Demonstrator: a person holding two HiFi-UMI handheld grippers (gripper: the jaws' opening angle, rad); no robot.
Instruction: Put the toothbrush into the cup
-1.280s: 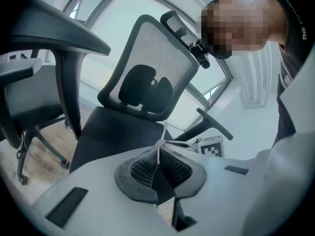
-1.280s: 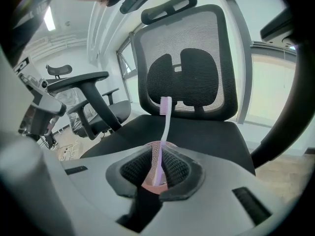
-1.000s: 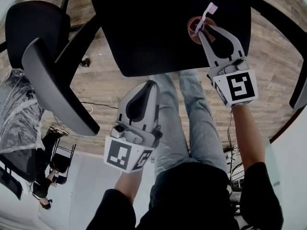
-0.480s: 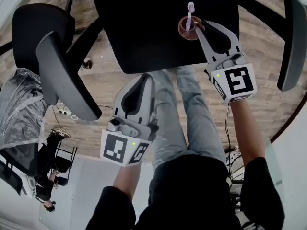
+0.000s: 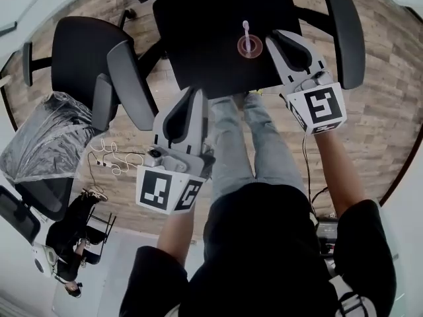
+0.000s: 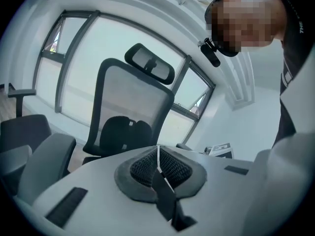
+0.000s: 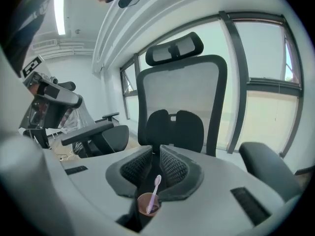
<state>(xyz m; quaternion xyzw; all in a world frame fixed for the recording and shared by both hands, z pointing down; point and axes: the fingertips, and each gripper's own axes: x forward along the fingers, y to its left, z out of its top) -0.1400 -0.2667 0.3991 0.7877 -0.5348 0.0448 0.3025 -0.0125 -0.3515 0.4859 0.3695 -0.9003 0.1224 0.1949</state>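
Observation:
A small brown cup [image 5: 248, 47] stands on the black table [image 5: 198, 25], with the pale pink toothbrush [image 5: 246, 33] upright inside it. My right gripper [image 5: 273, 35] sits just right of the cup, apart from the brush. In the right gripper view its jaws [image 7: 158, 155] are open by a narrow gap with nothing between them, and the cup [image 7: 147, 204] and toothbrush [image 7: 154, 191] show below. My left gripper [image 5: 195, 92] hangs at the table's near edge, shut and empty; its pads meet in the left gripper view [image 6: 157, 150].
A black office chair [image 5: 82, 61] stands left of the table and another chair's armrest [image 5: 347, 38] is at the right. A plastic-wrapped object [image 5: 46, 137] and white cables [image 5: 109, 160] lie on the wooden floor at left. The person's legs are below the table.
The right gripper carried the toothbrush over the cup, let go of it and drew back to the right. The brush now stands in the cup. The left gripper stayed shut.

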